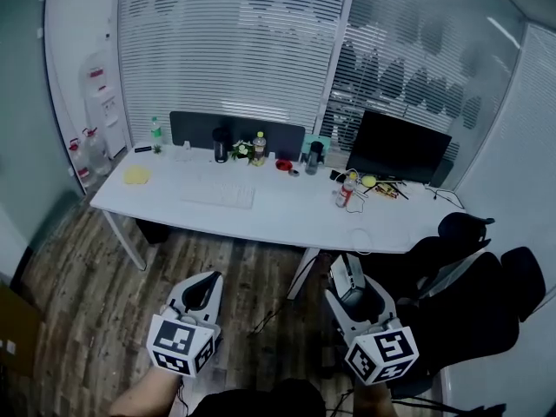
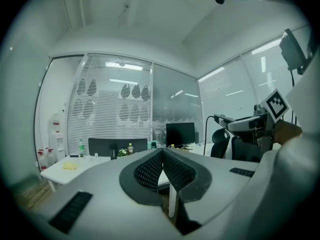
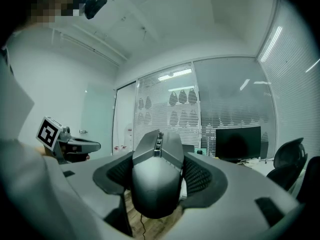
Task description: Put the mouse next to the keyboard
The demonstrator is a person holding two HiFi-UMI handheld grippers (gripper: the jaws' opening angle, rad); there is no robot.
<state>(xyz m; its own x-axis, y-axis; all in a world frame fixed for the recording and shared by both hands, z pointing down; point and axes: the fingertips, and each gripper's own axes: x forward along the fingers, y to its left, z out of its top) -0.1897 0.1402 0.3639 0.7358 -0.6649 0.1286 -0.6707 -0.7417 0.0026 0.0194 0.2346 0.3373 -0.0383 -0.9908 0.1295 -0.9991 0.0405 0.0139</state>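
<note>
- Far L: water dispenser (image 1: 100, 102) against wall, lg water jugs (image 1: 82, 150) at its foot, wood floor (image 1: 78, 285) below
- L end of white surface (image 1: 287, 211): green bottle (image 1: 156, 135) upright at back, yellow item (image 1: 136, 175) lying flat nr front
- keyboard (image 1: 218, 195): white, flat on surface, L of centre, bare top on both sides of it
- Behind keyboard: dark divider panel (image 1: 236, 131) along back edge, w/ black flask (image 1: 221, 145) and a clear bottle (image 1: 259, 148) upright in front of it
- L gripper (image 1: 201, 294): low in head view, over floor, well short of surface; own view shows jaws closed tip to tip, nothing betw them
- Mid-R of surface: dark cup (image 1: 314, 157) at back, red can (image 1: 346, 194) nearer front edge
- R gripper (image 1: 349, 276): low R in head view, over floor in front of surface, just beside black chairs (image 1: 460, 259); jaws wide and clamped on the mouse (image 3: 156, 176)
- mouse: dark grey, lengthwise betw the pads, nose fwd away from the person, pads pressing both flanks; thin cable (image 3: 140, 227) hanging under it; off the surface, well apart from keyboard
- R end of surface: black monitor (image 1: 398, 148) upright, screen dark, small clutter + cables in front
- Background: slatted blinds across glass wall behind the surface
</note>
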